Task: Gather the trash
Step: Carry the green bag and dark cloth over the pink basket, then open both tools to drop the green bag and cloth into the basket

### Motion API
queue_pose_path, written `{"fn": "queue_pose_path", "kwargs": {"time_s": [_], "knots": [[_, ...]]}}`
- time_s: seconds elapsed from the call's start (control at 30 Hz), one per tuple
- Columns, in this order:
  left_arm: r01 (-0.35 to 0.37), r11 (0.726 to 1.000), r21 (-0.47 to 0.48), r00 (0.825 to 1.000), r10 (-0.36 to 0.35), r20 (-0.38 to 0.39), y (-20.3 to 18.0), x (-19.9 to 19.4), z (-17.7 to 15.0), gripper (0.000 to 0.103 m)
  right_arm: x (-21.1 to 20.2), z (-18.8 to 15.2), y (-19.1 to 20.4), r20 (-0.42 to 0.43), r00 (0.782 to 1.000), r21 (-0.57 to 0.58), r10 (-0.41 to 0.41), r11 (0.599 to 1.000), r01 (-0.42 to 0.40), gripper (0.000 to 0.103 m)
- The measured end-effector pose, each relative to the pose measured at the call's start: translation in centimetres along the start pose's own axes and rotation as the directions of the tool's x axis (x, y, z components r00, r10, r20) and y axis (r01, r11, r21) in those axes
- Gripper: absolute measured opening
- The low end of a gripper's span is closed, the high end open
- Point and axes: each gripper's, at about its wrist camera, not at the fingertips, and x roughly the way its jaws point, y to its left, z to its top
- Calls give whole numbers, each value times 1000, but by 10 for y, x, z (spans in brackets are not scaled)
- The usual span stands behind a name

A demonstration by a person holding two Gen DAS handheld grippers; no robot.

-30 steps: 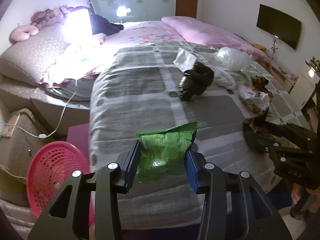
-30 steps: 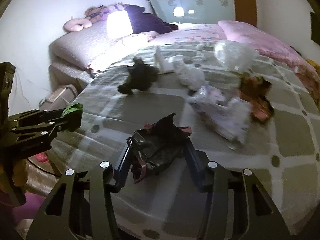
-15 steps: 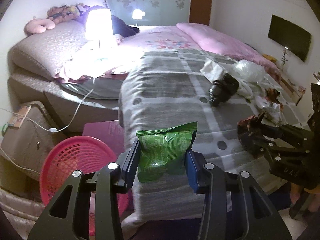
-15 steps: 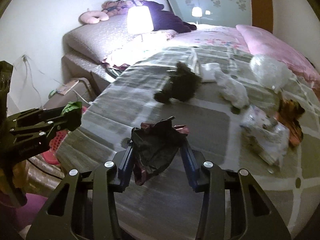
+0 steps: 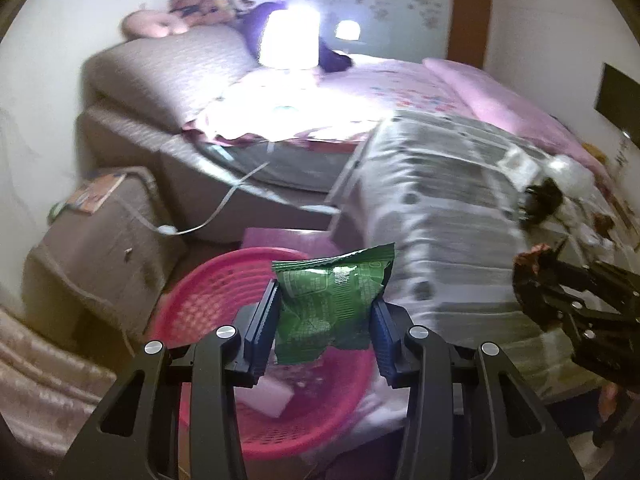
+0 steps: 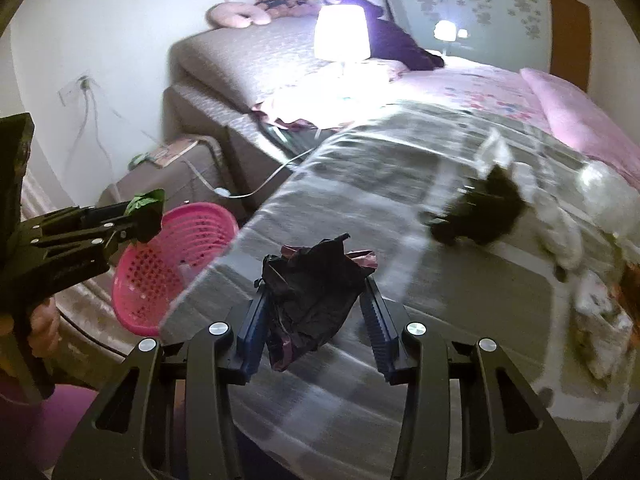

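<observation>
- Left claw is clamped on the green snack bag, which sits upright between the pads, and the pink basket is right below and just beyond the tips.
- Right claw has the dark crumpled wrapper pinched between its pads, hanging over the bed edge.
- From that side the basket lies off to the left, past the bed's corner.
- So I'd say the left one is closer to dropping; the right needs to swing left first.
</observation>
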Motion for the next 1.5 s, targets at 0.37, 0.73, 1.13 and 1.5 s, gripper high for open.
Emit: {"fn": "queue_pose_path", "kwargs": {"time_s": [0.37,0.73,1.13,1.5], "knots": [[-117,988,-103,993,116,-17,51,0,-11,40,22,27,64,-18,994,-112,104,988,-105,43],[-163,976,-145,986,157,-49,71,9,-19,40,54,35,95,-98,979,-132,176,973,-188,43],[-171,971,-168,984,159,-80,77,15,-22,43,69,31,105,-129,970,-121,207,967,-223,62],[-167,971,-171,985,157,-69,73,14,-23,71,60,26,95,-111,973,-90,204,973,-214,64]]}}
